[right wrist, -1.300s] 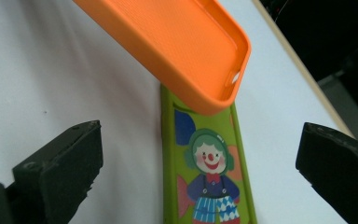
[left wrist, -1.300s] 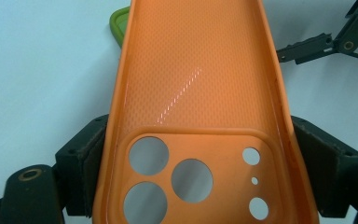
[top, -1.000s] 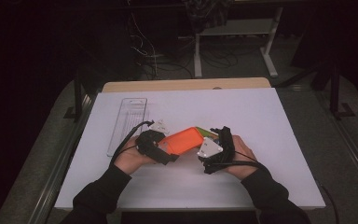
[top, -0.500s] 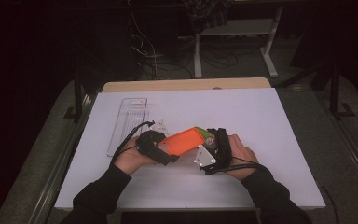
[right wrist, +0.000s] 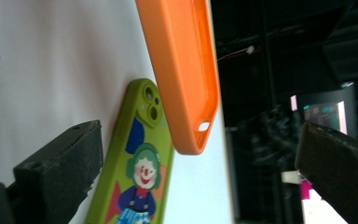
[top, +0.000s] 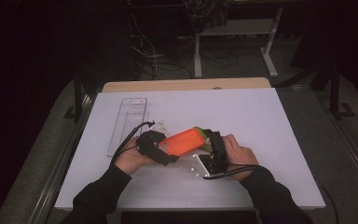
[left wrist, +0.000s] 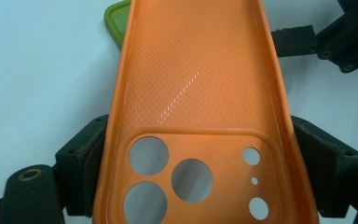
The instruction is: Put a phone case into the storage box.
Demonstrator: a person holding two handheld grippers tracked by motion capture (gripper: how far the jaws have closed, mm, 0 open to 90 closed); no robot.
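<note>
Covering most of the high view, a white table (top: 270, 140) is seen with a clear plastic tray (top: 128, 123) lying at its left. An orange phone case (top: 182, 141) is held above the surface near the middle, clamped across its camera end by the left gripper (top: 165, 151). Its textured inside and round lens cut-outs (left wrist: 168, 179) are revealed in the left gripper view. A green phone case (right wrist: 137, 186) printed with a clown is shown in the right gripper view, lying flat, apparently just beneath the orange one. The right gripper (top: 209, 147) is held with jaws wide apart, one either side of the green case. Both hands are rested low on the table.
</note>
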